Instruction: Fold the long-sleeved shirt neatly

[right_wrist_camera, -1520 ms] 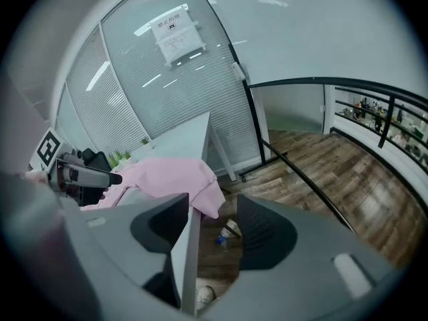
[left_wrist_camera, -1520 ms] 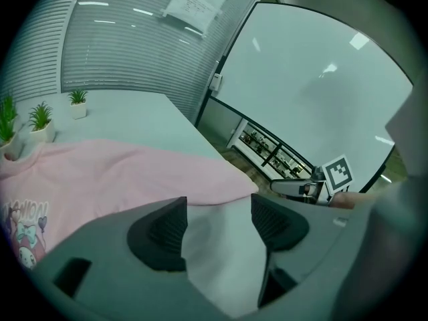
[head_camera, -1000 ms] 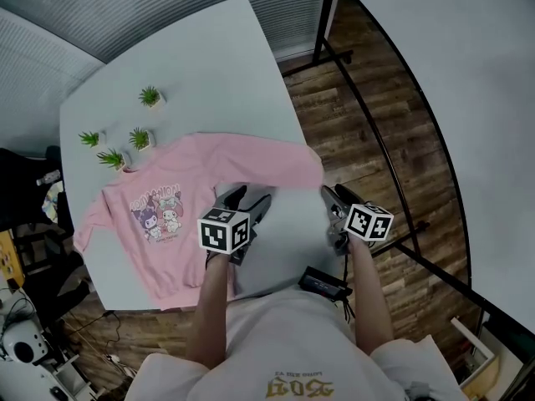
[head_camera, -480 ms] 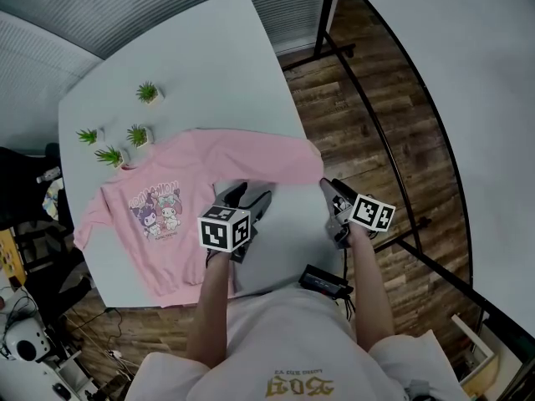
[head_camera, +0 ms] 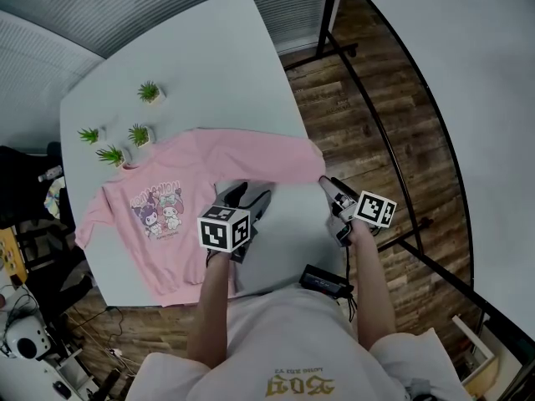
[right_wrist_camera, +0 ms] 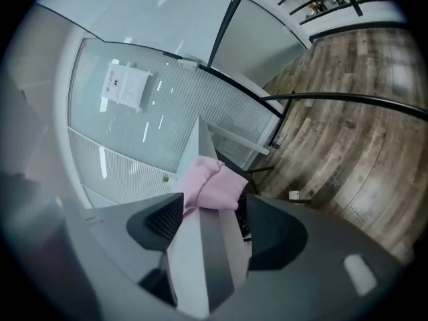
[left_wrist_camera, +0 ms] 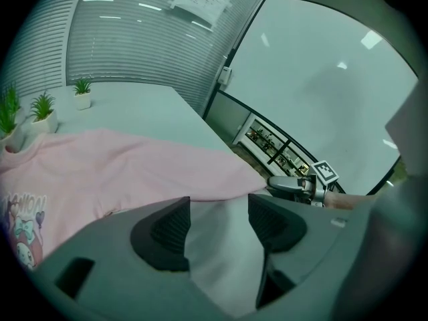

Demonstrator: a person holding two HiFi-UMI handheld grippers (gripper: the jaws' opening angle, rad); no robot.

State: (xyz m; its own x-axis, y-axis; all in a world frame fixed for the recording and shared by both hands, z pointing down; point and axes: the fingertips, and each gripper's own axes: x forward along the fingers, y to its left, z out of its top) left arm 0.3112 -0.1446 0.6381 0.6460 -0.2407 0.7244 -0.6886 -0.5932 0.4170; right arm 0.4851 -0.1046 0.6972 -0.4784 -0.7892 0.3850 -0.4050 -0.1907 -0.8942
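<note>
A pink long-sleeved shirt lies print side up on the white table. One sleeve stretches right to the table's edge. My left gripper hovers at the shirt's near side, just below that sleeve. Its jaws have just been closing a little, still open, with only bare table between them and the shirt beyond the tips. My right gripper sits at the table's right edge just below the sleeve end. Its jaws have just been opening, and the cuff lies ahead of the tips, untouched.
Several small potted plants stand at the table's far left beside the shirt's collar. A black device lies at the near table edge by the person's body. Black metal rails cross the wooden floor on the right.
The right gripper has rolled, its marker cube tilting and shifting slightly right, and its jaws stand wider. The left gripper and the shirt have stayed put.
</note>
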